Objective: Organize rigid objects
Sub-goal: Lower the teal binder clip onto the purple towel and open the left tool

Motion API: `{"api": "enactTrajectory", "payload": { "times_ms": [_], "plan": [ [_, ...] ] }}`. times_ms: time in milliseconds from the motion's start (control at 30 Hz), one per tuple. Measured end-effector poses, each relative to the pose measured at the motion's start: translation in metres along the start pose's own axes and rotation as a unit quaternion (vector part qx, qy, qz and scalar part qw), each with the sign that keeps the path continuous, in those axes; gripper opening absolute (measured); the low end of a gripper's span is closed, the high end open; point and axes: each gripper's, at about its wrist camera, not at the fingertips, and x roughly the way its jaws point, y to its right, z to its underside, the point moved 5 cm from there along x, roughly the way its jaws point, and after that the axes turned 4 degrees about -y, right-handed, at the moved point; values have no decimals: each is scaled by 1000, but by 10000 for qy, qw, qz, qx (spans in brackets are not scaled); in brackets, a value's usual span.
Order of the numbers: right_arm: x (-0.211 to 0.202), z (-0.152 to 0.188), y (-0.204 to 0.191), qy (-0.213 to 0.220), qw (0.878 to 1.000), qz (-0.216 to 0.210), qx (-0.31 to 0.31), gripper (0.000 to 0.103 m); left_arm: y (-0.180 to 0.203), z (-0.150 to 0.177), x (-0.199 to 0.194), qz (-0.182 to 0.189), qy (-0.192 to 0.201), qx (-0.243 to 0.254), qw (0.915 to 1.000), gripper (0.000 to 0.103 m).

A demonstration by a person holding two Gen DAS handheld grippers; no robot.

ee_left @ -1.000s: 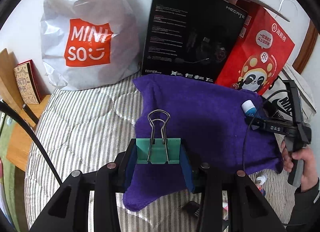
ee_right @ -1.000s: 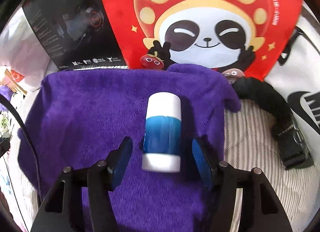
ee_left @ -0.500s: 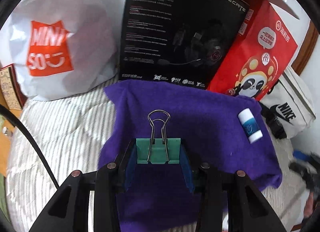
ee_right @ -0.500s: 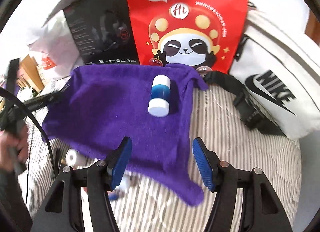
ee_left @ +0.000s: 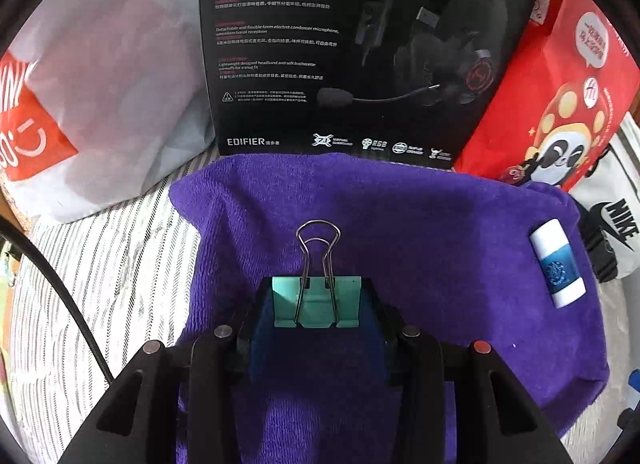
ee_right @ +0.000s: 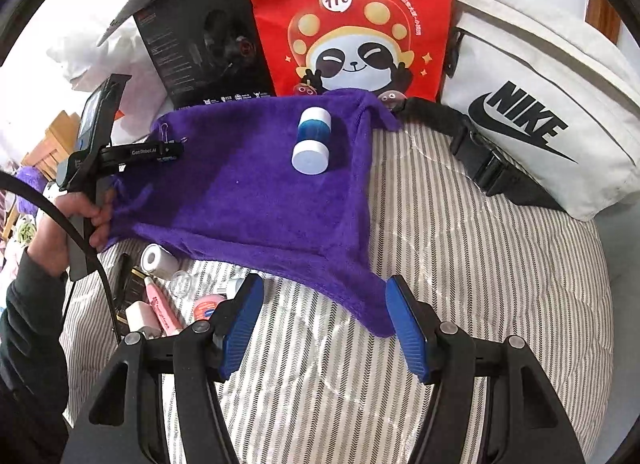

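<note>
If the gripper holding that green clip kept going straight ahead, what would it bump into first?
Probably the purple towel, since the left gripper and its green binder clip hang just above it. If it cleared the cloth, the black headset box stands next in line. Depth is hard to judge.

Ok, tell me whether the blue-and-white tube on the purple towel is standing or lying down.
Lying down. The blue-and-white cylindrical tube rests on its side on the purple terry towel, one white end facing the open right tool.
</note>
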Motion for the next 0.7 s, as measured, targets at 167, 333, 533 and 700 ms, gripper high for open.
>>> {"api": "enactTrajectory", "payload": {
  "times_ms": [167,333,533,700],
  "plan": [
    [0,3,4,-7,9999,-98,83,63,11,-3,4,-233,-105,220,9994,39],
    [2,11,8,-70,9997,-167,178,63,21,-2,9,-314,-124,371,9987,42],
    [-3,18,9,-69,9995,-216,234,63,33,13,5,-290,-168,584,9977,66],
    [-9,25,5,-75,9993,-268,269,63,39,29,-14,-238,-143,418,9987,65]
  ]
}}
